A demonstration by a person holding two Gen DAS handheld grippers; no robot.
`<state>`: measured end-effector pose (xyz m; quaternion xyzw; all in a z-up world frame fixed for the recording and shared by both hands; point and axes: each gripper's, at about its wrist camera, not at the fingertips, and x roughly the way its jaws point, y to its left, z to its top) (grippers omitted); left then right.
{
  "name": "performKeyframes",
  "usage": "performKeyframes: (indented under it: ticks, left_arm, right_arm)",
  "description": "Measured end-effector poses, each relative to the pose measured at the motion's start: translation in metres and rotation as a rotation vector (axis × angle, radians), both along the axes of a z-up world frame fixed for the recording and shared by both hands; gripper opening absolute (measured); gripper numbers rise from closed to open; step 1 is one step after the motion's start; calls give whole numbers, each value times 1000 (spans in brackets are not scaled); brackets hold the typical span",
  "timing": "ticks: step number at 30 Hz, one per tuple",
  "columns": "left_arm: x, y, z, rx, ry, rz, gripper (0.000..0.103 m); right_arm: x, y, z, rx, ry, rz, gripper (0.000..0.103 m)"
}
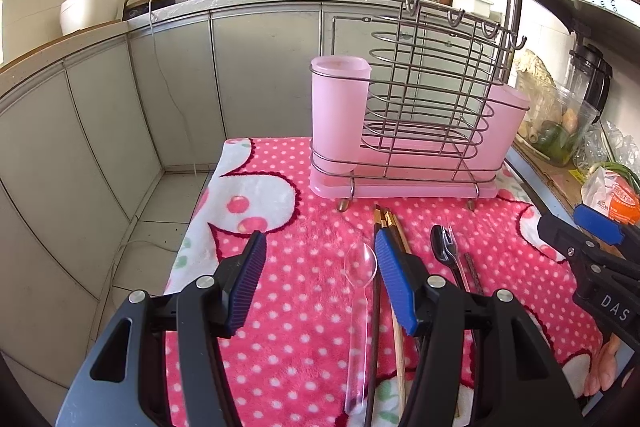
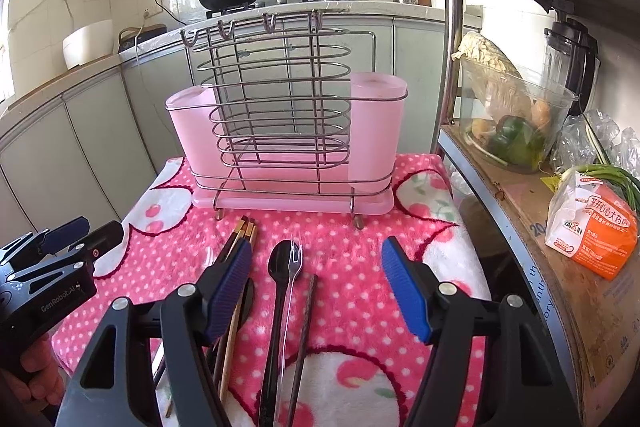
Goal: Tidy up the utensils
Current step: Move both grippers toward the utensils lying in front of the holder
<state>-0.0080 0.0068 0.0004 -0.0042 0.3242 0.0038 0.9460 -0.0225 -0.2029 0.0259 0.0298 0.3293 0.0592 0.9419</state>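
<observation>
**Both tools poised over the loose utensils, nothing picked up yet**

Left tool (image 1: 320,283) hangs over the pink polka-dot fleece blanket (image 1: 288,307) that covers the tabletop, its blue pads spread wide and holding nothing. A clear plastic spoon (image 1: 359,311) lies between them, bowl toward the far end, so it looks like the likely first pick. The right-hand pad sits over a bundle of dark and wooden chopsticks (image 1: 386,227) just right of that spoon.

Right tool (image 2: 316,291) is likewise spread apart and empty. Between its pads lie a black plastic spoon (image 2: 280,267), a clear plastic fork (image 2: 295,259) touching it, and a single dark chopstick (image 2: 306,319) just to the right. All lie lengthwise, handles near, which suits a grasp along the tool's line.

Farther off stands the wire utensil rack with pink plastic cups and drip tray (image 2: 280,131), upright and apparently empty, its open tops ready to take utensils from above.
</observation>
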Motion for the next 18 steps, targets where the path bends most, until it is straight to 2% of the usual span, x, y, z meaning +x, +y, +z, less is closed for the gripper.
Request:
performKeyframes:
  ticks: [11,18]
  left_arm:
    - [1,0,-3,3,7,-1,58]
    - [2,2,-8,9,18,-9,58]
  right_arm:
    - [5,1,-9,31,56,19,55]
    - [9,-3,-18,50,106,23,44]
